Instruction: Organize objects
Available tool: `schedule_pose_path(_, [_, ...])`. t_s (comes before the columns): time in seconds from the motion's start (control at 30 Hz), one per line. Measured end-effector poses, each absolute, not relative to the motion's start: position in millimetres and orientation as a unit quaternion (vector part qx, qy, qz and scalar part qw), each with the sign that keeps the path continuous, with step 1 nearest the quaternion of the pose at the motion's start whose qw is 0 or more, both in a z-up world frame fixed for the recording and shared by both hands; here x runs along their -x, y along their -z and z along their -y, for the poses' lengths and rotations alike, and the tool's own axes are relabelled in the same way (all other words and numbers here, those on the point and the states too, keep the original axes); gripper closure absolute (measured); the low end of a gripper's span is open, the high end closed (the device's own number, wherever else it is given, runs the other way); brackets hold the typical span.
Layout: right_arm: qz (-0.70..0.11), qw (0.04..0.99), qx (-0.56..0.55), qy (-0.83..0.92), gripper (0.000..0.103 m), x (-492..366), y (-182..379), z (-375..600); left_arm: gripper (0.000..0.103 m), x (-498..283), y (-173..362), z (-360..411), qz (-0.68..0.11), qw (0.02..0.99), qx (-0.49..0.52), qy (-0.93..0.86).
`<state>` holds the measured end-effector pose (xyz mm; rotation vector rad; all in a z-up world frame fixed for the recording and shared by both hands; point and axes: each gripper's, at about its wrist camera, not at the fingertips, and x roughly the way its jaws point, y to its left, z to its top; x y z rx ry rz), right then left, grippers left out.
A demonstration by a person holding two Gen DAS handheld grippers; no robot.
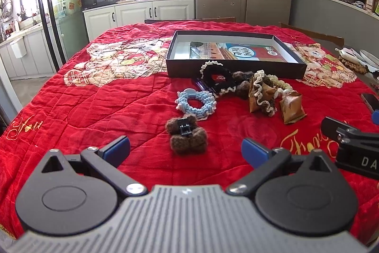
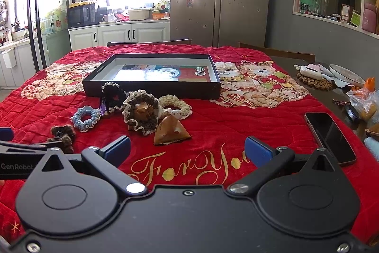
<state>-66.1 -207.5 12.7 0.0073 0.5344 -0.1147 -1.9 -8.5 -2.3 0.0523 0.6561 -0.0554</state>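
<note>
- A table covered with a red quilted cloth (image 1: 94,106) printed with cartoon cats and gold script fills both views; a kitchen with white cabinets and a steel fridge lies behind.
- The left gripper (image 1: 186,149) hovers low over the cloth, its blue-padded fingers spread wide with nothing between them.
- Just ahead of it, between the finger lines, lies a brown fuzzy hair clip (image 1: 186,134) with a black clasp on top.
- Beyond the clip sits a light blue scrunchie (image 1: 196,104), touching it or nearly so.
- Farther back a black scrunchie with cream trim (image 1: 216,80) leans near the front wall of a shallow black box (image 1: 236,68), which is open and has a printed sheet on its floor.
- To the right are a brown scrunchie with cream lace (image 1: 261,93) and a tan pyramid-shaped packet (image 1: 292,108).
- The right gripper (image 2: 188,149) is also spread wide and empty, over the gold lettering.
- Only the right view shows the whole dark phone (image 2: 330,136) lying on the cloth at right, a cream scrunchie (image 2: 176,104) behind the packet, and clutter on bare table beyond the cloth edge.
- Each view catches the other gripper at its edge.
</note>
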Motion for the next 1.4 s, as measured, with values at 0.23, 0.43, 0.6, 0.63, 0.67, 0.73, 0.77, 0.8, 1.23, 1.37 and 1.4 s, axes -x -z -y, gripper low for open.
schedule_pose_path(0.23, [-0.263,0.963,-0.003,0.056,0.000,66.6,-13.4,206.9,0.000,1.6,2.8,8.3,-0.322,0.946,-0.026,0.028])
schedule_pose_path(0.43, [-0.264,0.963,-0.003,0.054,0.000,66.3,-13.5,206.5,0.000,1.2,2.7,7.8,-0.323,0.946,-0.025,0.028])
schedule_pose_path(0.6, [-0.265,0.963,-0.003,0.052,0.000,66.3,-12.6,206.4,0.000,1.0,2.3,7.7,-0.323,0.946,-0.025,0.028])
schedule_pose_path(0.63, [-0.265,0.963,-0.003,0.052,0.000,66.3,-12.5,206.5,0.000,1.0,2.4,7.7,-0.323,0.946,-0.025,0.028])
schedule_pose_path(0.67, [-0.265,0.963,-0.004,0.052,0.000,66.2,-12.5,206.6,0.000,1.1,2.4,7.6,-0.322,0.946,-0.025,0.028])
schedule_pose_path(0.73, [-0.266,0.963,-0.004,0.052,0.000,66.1,-12.4,206.5,0.000,0.5,2.7,6.9,-0.322,0.946,-0.025,0.029])
schedule_pose_path(0.77, [-0.266,0.963,-0.004,0.052,0.000,66.1,-12.4,206.5,0.000,0.3,2.8,6.8,-0.322,0.946,-0.025,0.028])
schedule_pose_path(0.8, [-0.266,0.963,-0.004,0.052,0.000,66.1,-12.4,206.4,0.000,0.0,2.9,6.2,-0.323,0.946,-0.025,0.027])
schedule_pose_path(1.23, [-0.270,0.962,-0.004,0.049,0.000,65.2,-9.7,205.2,0.000,-4.8,5.5,0.5,-0.329,0.944,-0.013,0.028])
schedule_pose_path(1.37, [-0.272,0.961,-0.003,0.046,0.001,61.3,-7.4,207.1,0.000,-10.7,6.7,-1.9,-0.329,0.944,-0.012,0.033])
schedule_pose_path(1.4, [-0.273,0.961,-0.003,0.044,0.001,59.4,-6.6,208.0,0.000,-13.3,7.3,-2.5,-0.331,0.943,-0.015,0.033])
